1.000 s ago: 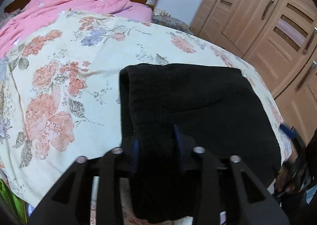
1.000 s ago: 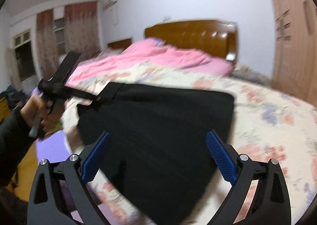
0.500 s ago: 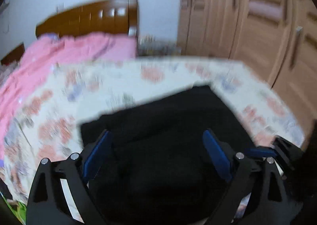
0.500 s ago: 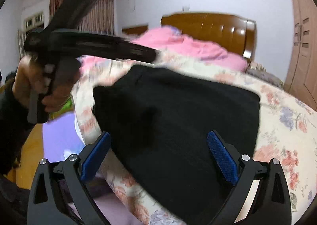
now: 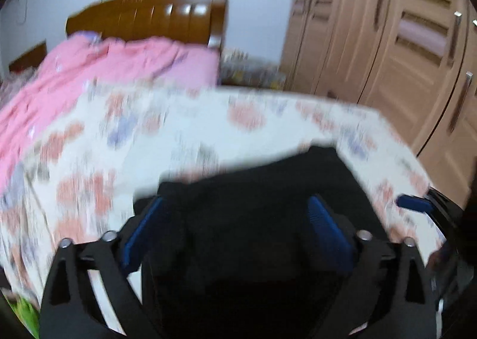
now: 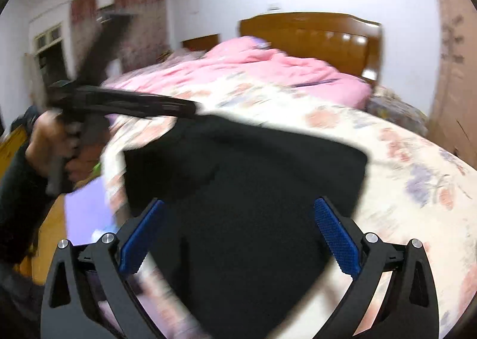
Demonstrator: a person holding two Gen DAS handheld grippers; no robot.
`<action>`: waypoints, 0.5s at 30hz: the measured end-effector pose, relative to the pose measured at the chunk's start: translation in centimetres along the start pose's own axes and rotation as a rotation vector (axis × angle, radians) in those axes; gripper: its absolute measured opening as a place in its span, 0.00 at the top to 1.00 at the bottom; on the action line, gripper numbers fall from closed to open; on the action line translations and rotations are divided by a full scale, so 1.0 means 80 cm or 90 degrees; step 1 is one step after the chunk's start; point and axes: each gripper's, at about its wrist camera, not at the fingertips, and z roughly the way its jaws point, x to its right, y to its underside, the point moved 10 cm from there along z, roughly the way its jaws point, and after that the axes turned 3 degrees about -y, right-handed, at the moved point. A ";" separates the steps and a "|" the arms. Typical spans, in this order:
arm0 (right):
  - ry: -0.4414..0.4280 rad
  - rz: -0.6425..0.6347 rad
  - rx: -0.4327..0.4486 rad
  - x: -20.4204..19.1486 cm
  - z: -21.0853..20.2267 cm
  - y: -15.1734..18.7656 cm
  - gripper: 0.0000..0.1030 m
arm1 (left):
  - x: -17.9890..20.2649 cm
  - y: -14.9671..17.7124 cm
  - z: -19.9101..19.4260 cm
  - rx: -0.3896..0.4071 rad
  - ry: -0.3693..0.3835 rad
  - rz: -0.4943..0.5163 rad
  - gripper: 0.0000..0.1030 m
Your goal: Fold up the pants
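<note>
Pants: black pants (image 6: 253, 198), folded into a rough rectangle, lying flat on the flowered bedspread (image 6: 417, 178) near the foot edge of the bed; in the left wrist view they (image 5: 253, 234) fill the frame from the centre down to 6 o'clock.
Left gripper: the left gripper (image 5: 235, 225) hangs over the pants, jaws spread wide with nothing between the blue pads (image 5: 326, 231); in the right wrist view it (image 6: 190, 106) shows at 10 o'clock, blurred, its tip above the pants' far left corner, gripped by the left hand (image 6: 53, 148).
Right gripper: the right gripper (image 6: 238, 228) is over the near part of the pants, jaws spread and empty; its blue tip (image 5: 413, 203) shows at 3 o'clock in the left wrist view.
Bedding: a pink quilt (image 6: 253, 70) is bunched at 12 o'clock, against the wooden headboard (image 6: 313, 34).
Room: a wooden wardrobe (image 5: 387, 40) at 2 o'clock in the left wrist view.
Sharpness: both views are motion-blurred.
</note>
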 end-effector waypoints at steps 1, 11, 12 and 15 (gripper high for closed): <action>0.007 0.017 -0.001 0.016 0.009 -0.011 0.06 | 0.003 -0.014 0.006 0.018 0.009 0.010 0.02; -0.022 0.119 -0.126 0.093 0.141 -0.004 0.24 | -0.061 0.022 0.090 -0.040 -0.005 -0.125 0.03; -0.016 0.150 -0.106 0.107 0.136 -0.012 0.24 | -0.063 0.026 0.092 -0.048 -0.004 -0.130 0.03; 0.011 0.163 -0.070 0.111 0.117 -0.032 0.18 | -0.063 0.024 0.091 -0.042 0.003 -0.136 0.03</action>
